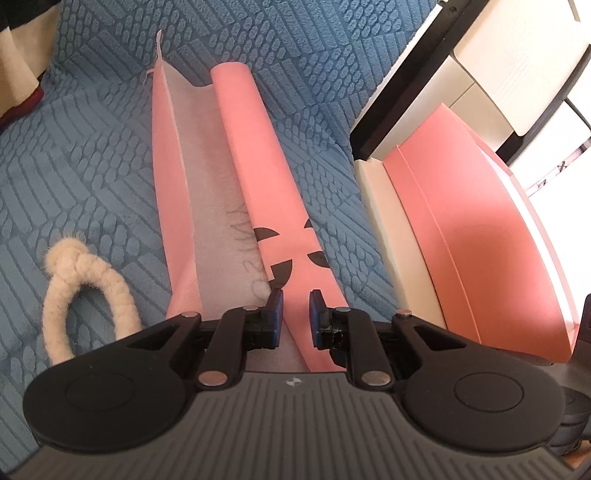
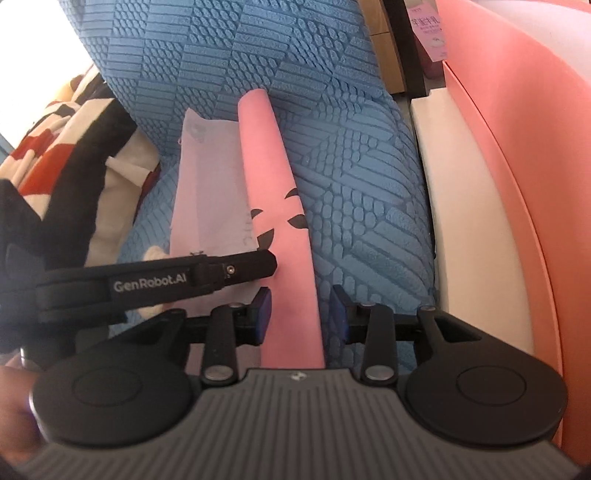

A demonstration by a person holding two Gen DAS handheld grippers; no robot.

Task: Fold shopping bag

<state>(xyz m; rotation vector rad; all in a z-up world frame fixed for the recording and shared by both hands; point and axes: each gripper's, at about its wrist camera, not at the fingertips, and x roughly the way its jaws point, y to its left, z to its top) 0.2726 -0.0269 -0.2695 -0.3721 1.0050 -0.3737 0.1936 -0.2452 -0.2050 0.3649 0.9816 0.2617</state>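
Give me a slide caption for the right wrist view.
Right claw open astride the folded pink shopping bag lying on a blue textured cover.

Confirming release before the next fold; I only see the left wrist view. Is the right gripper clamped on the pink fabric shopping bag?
Observer: No, the right gripper is open. The pink fabric shopping bag has its rolled fold between the jaws, and the textured blue cushion cover shows beside the right pad.
Operator: Where's mine relative to it?
Observer: The left gripper crosses just ahead, tip at the fold's left edge.
Operator: Anything new in the background?
Observer: A purple printed card, top right.
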